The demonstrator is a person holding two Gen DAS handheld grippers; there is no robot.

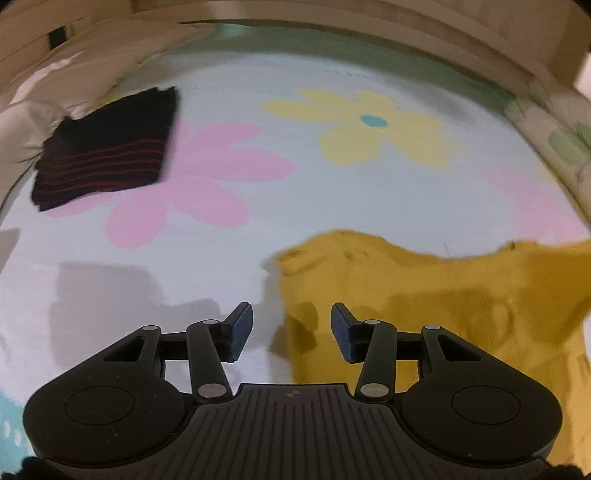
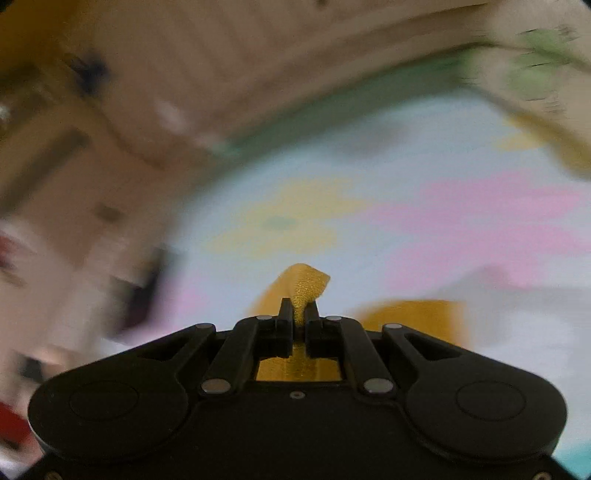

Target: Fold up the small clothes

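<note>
A mustard-yellow garment (image 1: pixel 443 291) lies spread on the flowered sheet (image 1: pixel 295 206) at the lower right of the left wrist view. My left gripper (image 1: pixel 291 332) hovers open over its left edge, with nothing between its blue pads (image 1: pixel 242 330). In the blurred right wrist view my right gripper (image 2: pixel 298 314) is shut on a fold of the yellow garment (image 2: pixel 306 286), which sticks up between the fingers; more yellow cloth shows below and to the right. A folded black cloth with red stripes (image 1: pixel 107 147) rests at the far left of the sheet.
The sheet is pale blue with pink and yellow flowers. A pale wooden frame (image 1: pixel 332 14) runs along its far side. A leaf-patterned cloth (image 1: pixel 565 144) lies at the right edge and pale bedding (image 1: pixel 22 118) at the left.
</note>
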